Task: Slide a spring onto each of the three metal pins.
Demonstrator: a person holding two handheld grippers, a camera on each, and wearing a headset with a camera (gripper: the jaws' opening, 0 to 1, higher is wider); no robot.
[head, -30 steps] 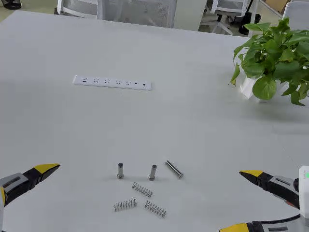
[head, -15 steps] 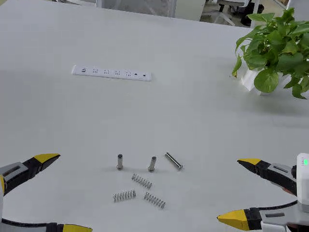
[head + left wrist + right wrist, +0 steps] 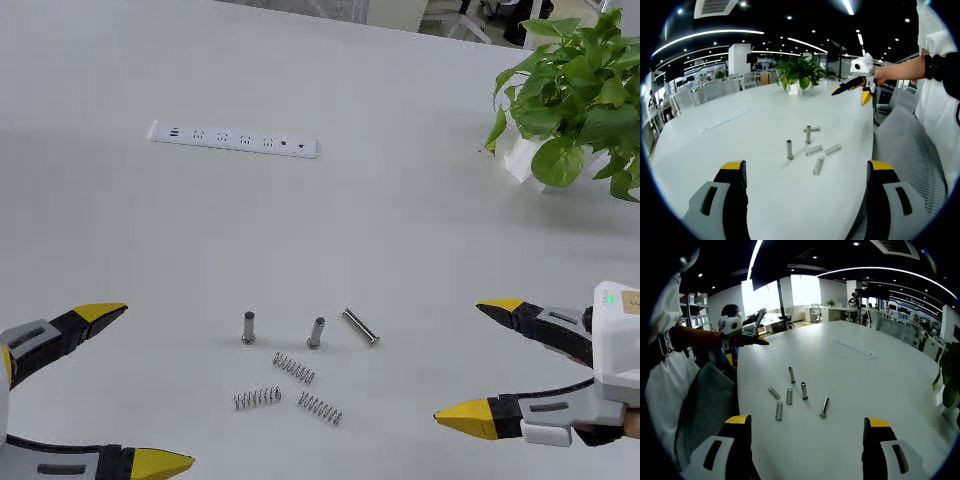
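Two metal pins [image 3: 248, 327] [image 3: 316, 332] stand upright on the white table, and a third pin [image 3: 360, 326] lies flat just right of them. Three loose springs [image 3: 293, 368] [image 3: 257, 398] [image 3: 320, 408] lie in front of the pins. My left gripper [image 3: 130, 388] is at the near left, open and holding nothing. At the near right, my right gripper [image 3: 472, 360] is also open with nothing in it. Both are well apart from the parts. The left gripper view has the pins [image 3: 789, 149] and springs [image 3: 818, 165] ahead of its jaws; the right gripper view has them too [image 3: 803, 390] [image 3: 779, 411].
A white power strip [image 3: 232, 139] lies further back on the table. A potted green plant [image 3: 575, 90] stands at the back right. A mesh chair [image 3: 700, 415] sits at the table's near edge beside the person.
The head camera has tipped downward. Both grippers have come further into view, the right one a little closer to the pins. Both stay open. Pins and springs have not moved.
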